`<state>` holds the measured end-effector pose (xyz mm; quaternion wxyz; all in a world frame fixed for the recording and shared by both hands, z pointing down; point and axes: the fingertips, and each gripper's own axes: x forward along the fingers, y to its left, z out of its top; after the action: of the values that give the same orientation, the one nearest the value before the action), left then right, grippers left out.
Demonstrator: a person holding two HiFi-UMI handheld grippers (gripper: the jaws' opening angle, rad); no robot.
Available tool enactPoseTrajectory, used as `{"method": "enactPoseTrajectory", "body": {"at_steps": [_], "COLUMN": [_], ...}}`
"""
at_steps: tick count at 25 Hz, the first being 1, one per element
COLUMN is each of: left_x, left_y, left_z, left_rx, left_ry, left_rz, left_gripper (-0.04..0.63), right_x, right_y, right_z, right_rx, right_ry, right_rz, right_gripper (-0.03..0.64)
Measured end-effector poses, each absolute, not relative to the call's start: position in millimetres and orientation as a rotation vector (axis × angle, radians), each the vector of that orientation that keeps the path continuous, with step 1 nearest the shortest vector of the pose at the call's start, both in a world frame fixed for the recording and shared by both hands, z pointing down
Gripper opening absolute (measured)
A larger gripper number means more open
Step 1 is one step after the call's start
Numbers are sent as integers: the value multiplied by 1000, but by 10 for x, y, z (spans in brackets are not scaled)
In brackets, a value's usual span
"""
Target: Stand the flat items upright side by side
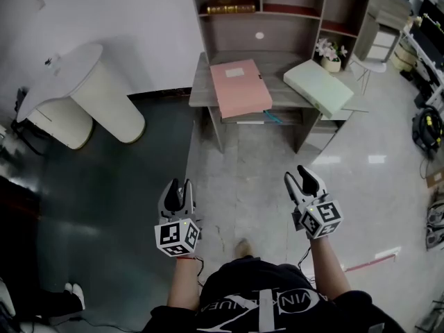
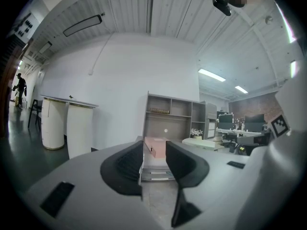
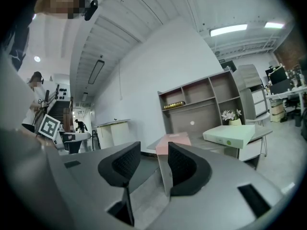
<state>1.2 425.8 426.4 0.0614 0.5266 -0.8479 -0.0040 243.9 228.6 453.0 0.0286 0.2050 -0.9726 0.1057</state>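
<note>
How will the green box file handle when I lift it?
The green box file looks thick and square-edged, so probably stiff, not floppy. It seems to overhang the desk front, so a push might tip it off. Weight unclear.

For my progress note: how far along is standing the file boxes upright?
Nothing looks done: the pink file box and the green file box both lie flat on the desk. Nothing is in hand: the left tongs and the right tongs are open and empty, short of the desk. Both boxes remain to stand.
</note>
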Motion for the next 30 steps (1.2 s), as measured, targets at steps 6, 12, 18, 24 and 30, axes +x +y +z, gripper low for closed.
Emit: {"method": "enactPoseTrajectory", "body": {"at_steps": [6,12,18,24,30], "left_x": [-340,-454,-683,-1095,-1281], "left_y": [4199,4058,3863,3515,2920], "left_z": [4301,4428,4469,4421,4473], "left_rx": [1581,1587,1565,1510,1520], "left_ry": [-2558,-2518,-2521,-2538,-2487], "left_rz": [-61,-80,-99,-157,-174], "left_gripper": [133,133,133,135,137], "right_x": [2245,2253,1969,1511,1249], "right_y": [2251,2039,1835,1403,936], "right_z": [4554,4614,4727,4669,4726], "right_rx": [671,746,700,642,600], "right_ry": [-2980,-2944,-2922,-2954,-2918], "right_rz": [328,352,358,342,343], "right_gripper": [189,189,189,189,190]}}
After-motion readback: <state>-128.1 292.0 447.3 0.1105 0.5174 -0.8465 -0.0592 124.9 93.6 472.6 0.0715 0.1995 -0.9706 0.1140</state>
